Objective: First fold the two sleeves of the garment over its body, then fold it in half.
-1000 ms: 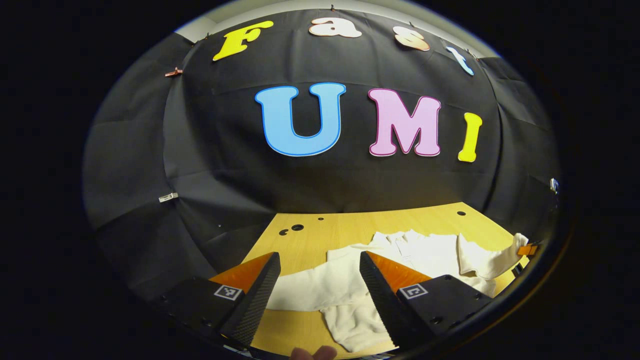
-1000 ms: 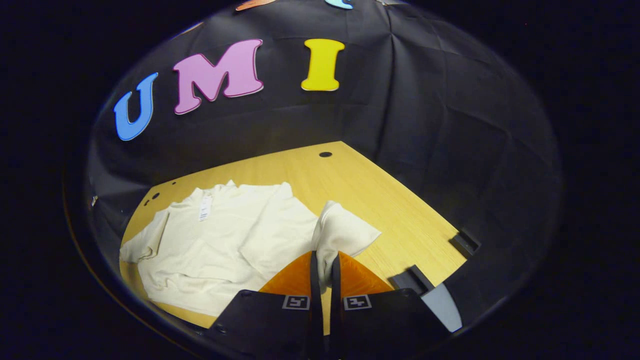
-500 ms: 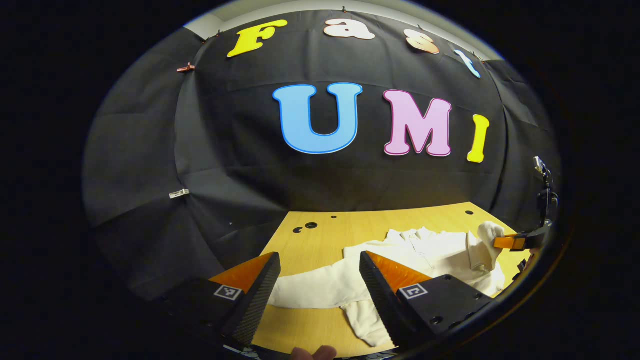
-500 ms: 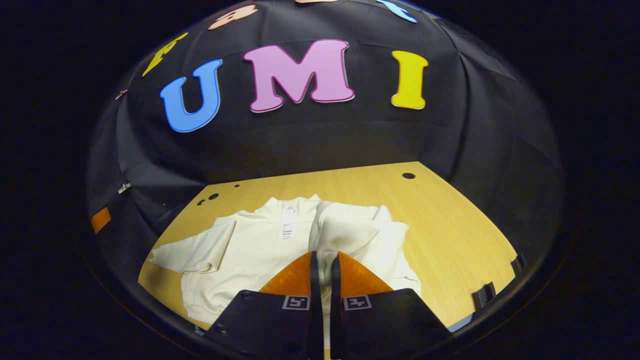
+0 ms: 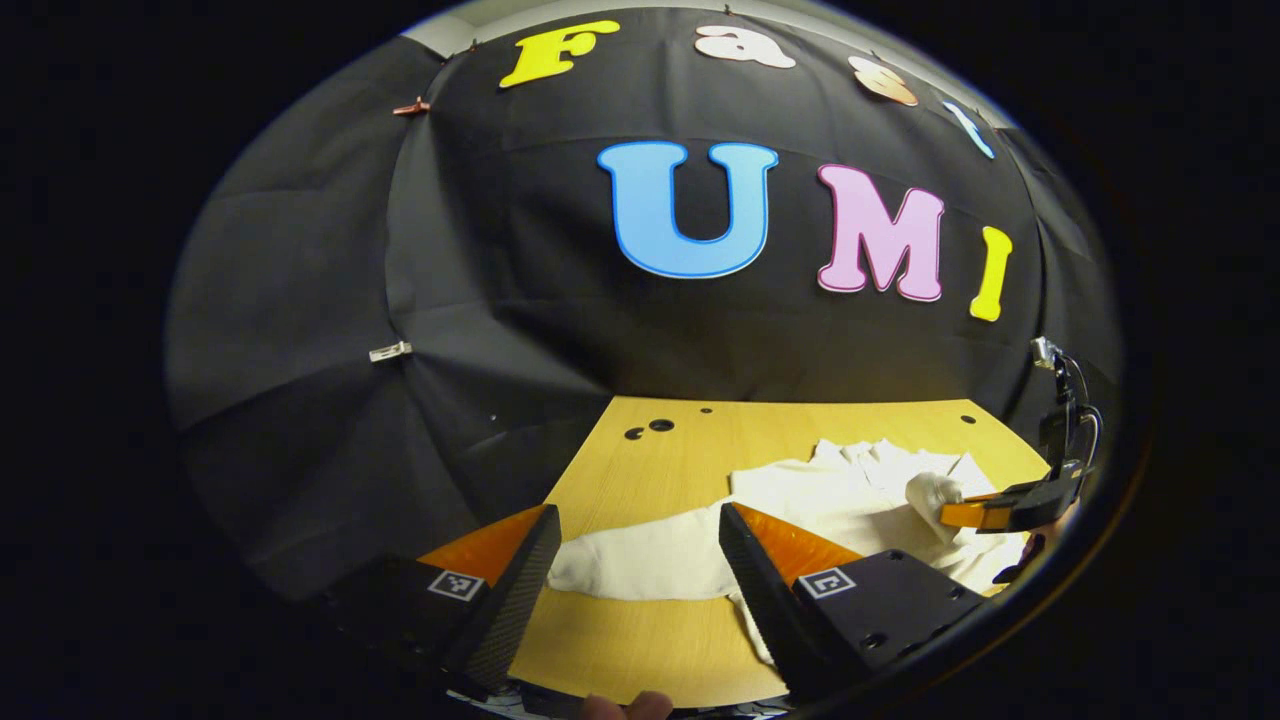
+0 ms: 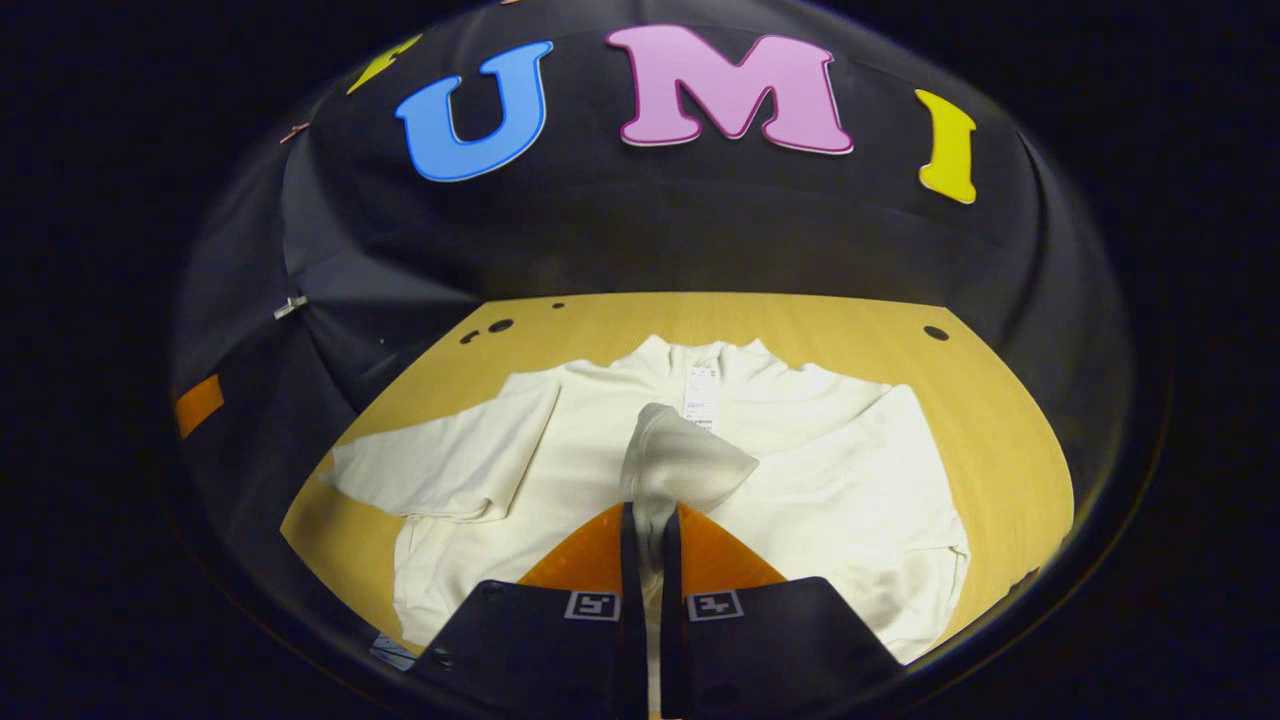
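While poised low over the table, left gripper gaped empty; other sleeve stretched crosswise just beyond, nearest this hand. Right gripper view: right gripper clamped on right sleeve, raised above the garment body, near its collar.

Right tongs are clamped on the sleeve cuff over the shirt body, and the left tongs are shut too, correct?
Not quite. The left tongs stand open, as the left gripper view shows. The right tongs do clamp the sleeve cuff over the shirt.
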`<state>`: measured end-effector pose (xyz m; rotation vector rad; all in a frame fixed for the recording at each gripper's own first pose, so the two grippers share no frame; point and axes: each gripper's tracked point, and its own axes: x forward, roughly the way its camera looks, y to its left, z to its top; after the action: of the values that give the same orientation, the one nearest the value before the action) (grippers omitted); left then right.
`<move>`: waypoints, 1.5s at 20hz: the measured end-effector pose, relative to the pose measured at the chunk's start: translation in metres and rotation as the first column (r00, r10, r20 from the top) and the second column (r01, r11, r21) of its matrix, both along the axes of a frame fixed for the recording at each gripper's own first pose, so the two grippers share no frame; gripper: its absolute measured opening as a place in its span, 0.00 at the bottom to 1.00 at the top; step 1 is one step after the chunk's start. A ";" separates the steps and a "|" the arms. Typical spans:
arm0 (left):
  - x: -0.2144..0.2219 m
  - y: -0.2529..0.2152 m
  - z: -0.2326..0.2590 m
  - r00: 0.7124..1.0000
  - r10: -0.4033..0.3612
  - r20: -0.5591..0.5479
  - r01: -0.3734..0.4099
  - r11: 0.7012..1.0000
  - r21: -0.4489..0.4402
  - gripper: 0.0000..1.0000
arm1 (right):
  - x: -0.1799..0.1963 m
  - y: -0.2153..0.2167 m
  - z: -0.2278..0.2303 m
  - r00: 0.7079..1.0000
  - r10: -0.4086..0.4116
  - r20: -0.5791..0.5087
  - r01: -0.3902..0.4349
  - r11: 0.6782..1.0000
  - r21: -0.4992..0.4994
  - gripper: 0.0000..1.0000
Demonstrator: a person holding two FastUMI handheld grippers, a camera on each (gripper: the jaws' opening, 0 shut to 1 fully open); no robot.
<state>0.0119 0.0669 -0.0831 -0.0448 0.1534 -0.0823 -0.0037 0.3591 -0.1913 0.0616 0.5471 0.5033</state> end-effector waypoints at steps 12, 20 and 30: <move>0.073 0.031 -0.103 0.979 0.030 -0.204 -0.042 0.998 -0.055 0.96 | -0.016 0.041 -0.070 0.971 0.074 -0.228 -0.083 0.996 -0.031 0.36; 0.131 0.043 -0.147 0.953 0.045 -0.299 -0.031 0.998 0.053 0.98 | -0.041 0.012 -0.027 0.968 0.123 -0.219 -0.111 0.992 0.064 0.72; 0.158 0.048 -0.200 0.892 0.054 -0.449 -0.017 0.996 0.084 0.96 | -0.049 -0.085 0.016 0.984 0.003 -0.177 0.016 0.995 0.103 0.72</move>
<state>0.1698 0.1153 -0.2832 0.0126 0.6229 -0.0275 -0.0523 0.2737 -0.1755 0.2096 0.6945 0.5231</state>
